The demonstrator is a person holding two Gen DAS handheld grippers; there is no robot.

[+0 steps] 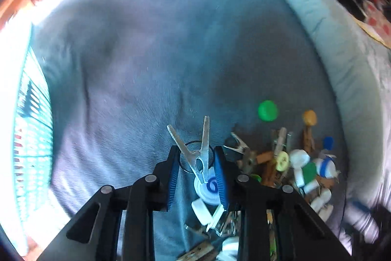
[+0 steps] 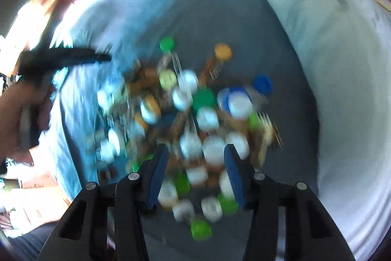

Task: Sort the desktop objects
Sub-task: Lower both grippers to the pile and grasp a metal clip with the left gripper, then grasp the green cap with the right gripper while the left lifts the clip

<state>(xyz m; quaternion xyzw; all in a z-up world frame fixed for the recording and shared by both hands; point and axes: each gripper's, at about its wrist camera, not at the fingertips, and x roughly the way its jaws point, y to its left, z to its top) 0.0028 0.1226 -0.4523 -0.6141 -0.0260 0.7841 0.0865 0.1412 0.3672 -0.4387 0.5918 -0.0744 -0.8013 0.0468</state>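
My left gripper [image 1: 196,155] is shut on a metal clip [image 1: 195,151], squeezed so its toothed jaws spread open above a blue-grey cloth [image 1: 146,65]. Under it lie a white-and-blue cap [image 1: 210,190] and a black ring [image 1: 185,163]. A pile of bottle caps and wooden clothespins [image 1: 293,163] lies to its right, with a green cap [image 1: 267,110] and an orange cap [image 1: 309,117] at the far side. My right gripper [image 2: 195,158] is open and empty above the same pile [image 2: 190,119], which is blurred. The left gripper [image 2: 66,58] shows at the left there.
A teal slatted basket [image 1: 31,138] stands at the far left. A pale cushion edge [image 1: 330,40] [image 2: 342,89] borders the cloth on the right. Cluttered shelves and coloured fabrics lie beyond.
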